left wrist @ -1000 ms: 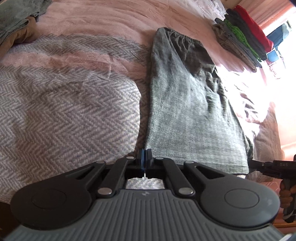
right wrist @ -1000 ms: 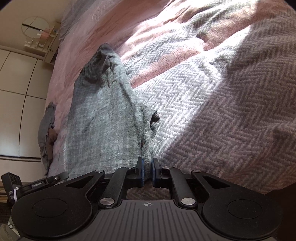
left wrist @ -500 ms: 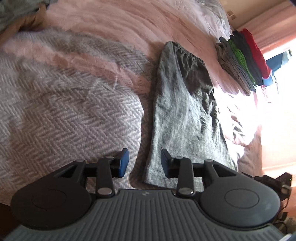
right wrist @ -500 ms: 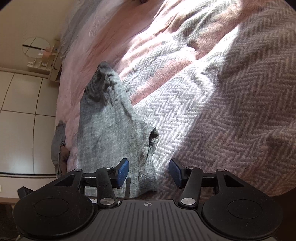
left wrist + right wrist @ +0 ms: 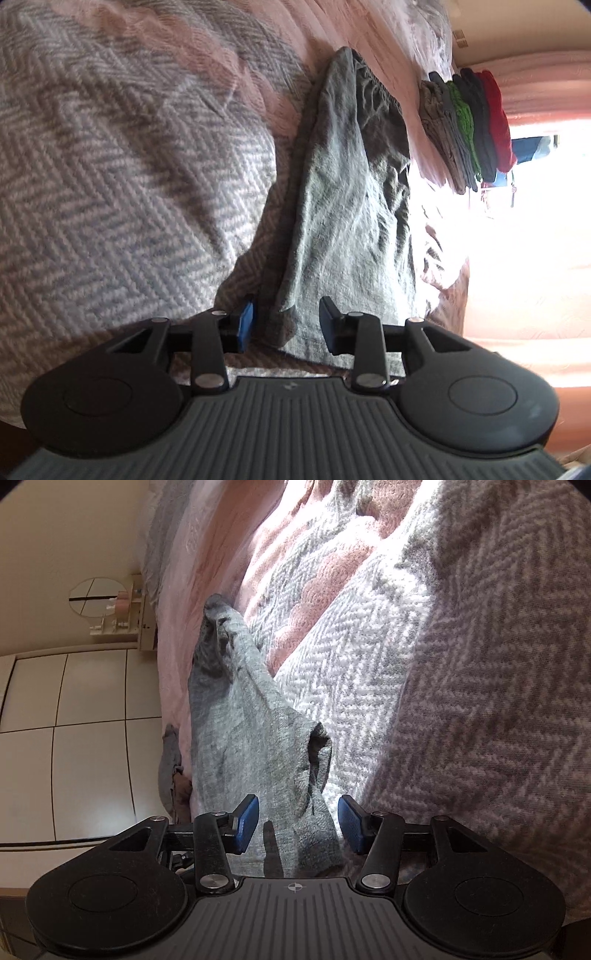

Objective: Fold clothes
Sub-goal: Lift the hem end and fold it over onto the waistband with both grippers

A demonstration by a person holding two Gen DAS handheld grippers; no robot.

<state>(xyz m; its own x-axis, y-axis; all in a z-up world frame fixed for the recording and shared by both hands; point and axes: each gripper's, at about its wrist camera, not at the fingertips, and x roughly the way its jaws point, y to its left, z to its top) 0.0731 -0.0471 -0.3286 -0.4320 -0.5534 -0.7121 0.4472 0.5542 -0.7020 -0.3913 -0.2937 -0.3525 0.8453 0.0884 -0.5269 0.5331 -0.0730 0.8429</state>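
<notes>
A grey pair of shorts [image 5: 347,206] lies stretched out flat on the bed, waistband at the far end. My left gripper [image 5: 287,318] hangs low over its near left corner. Its jaws are closing with the hem between them, and the blue pads [image 5: 246,322] stand clear of the cloth. In the right wrist view the same shorts [image 5: 243,738] run away from me, with a curled fold at the near right edge. My right gripper [image 5: 298,821] is open astride that near hem, not pressing on it.
A grey-and-pink herringbone blanket [image 5: 129,166] covers the bed [image 5: 461,664]. A stack of folded clothes [image 5: 469,125] sits at the far right by a bright window. Loose clothing [image 5: 171,771] lies at the bed's left edge, before white wardrobe doors [image 5: 74,738] and a small shelf [image 5: 122,616].
Both grippers let go of the shorts' near hem and opened. The shorts now lie flat on the bed. Both grippers have sunk lower and rolled.
</notes>
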